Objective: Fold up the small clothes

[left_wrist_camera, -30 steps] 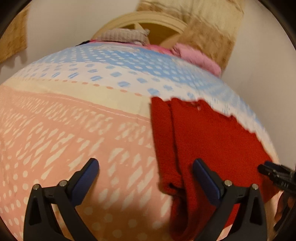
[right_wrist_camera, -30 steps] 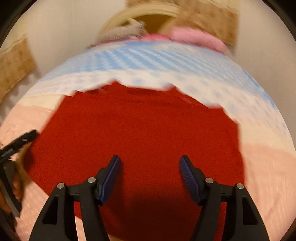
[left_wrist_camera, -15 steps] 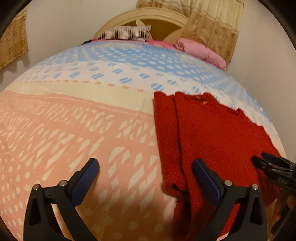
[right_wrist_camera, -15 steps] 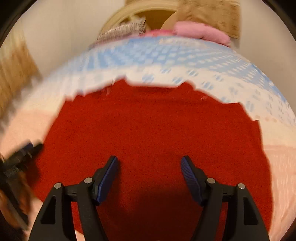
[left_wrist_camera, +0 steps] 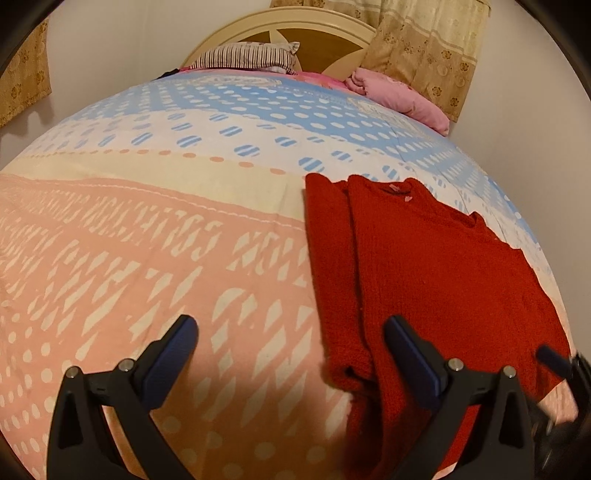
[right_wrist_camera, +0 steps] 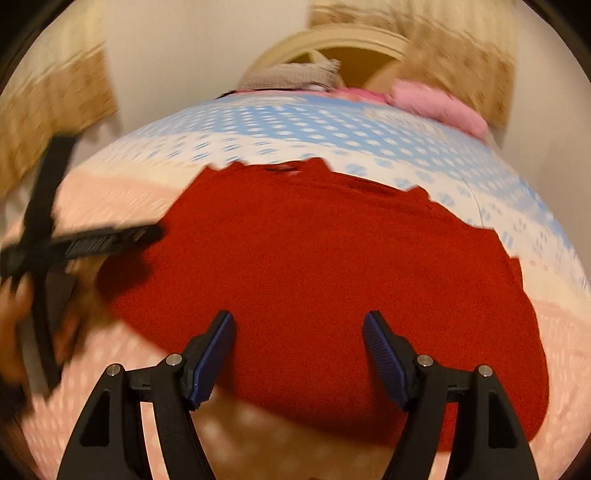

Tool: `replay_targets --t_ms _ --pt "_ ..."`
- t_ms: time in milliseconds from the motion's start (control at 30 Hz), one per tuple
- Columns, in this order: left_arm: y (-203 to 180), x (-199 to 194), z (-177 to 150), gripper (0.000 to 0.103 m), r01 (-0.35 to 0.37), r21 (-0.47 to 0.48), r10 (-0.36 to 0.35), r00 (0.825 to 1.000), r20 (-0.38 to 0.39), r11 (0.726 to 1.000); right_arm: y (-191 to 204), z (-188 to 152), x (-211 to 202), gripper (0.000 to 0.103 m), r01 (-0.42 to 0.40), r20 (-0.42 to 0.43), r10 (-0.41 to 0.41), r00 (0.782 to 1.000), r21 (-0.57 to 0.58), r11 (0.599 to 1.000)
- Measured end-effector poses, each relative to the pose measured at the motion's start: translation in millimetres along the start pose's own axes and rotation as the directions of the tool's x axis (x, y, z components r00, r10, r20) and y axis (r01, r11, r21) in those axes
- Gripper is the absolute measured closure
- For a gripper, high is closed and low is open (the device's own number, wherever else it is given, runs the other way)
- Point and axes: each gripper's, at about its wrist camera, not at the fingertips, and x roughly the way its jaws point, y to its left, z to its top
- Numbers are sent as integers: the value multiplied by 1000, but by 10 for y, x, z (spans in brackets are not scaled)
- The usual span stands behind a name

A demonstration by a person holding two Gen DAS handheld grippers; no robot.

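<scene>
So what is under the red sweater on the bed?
The red sweater lies flat on the patterned bedspread, which shows all round it. Whether anything else sits beneath is hidden by the knit.

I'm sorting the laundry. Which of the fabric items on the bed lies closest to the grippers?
The red sweater, spread flat on the bedspread just ahead of both open grippers. The striped pillow and pink pillow lie far off by the headboard.

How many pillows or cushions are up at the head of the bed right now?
2. A striped pillow leans against the headboard near its middle; a pink pillow lies to its right by the curtain. More could be hidden behind the bed's rise.
</scene>
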Motion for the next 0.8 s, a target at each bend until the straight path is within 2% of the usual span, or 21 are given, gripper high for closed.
replay_targets --t_ms 200,400,600,800 --pt "-28 -13 23 0 -15 28 15 1000 -4 999 381 -120 -121 30 29 42 -23 999 -148 988" --pt "-88 -65 106 0 -37 93 36 999 15 995 624 -172 -107 30 55 50 -45 998 -233 971" --pt "-84 -9 282 0 -66 114 63 998 32 991 923 -211 -77 30 108 74 -88 993 -348 931" --pt "-106 65 354 0 -52 139 48 998 27 989 1173 -217 -67 30 155 117 -115 986 -428 890"
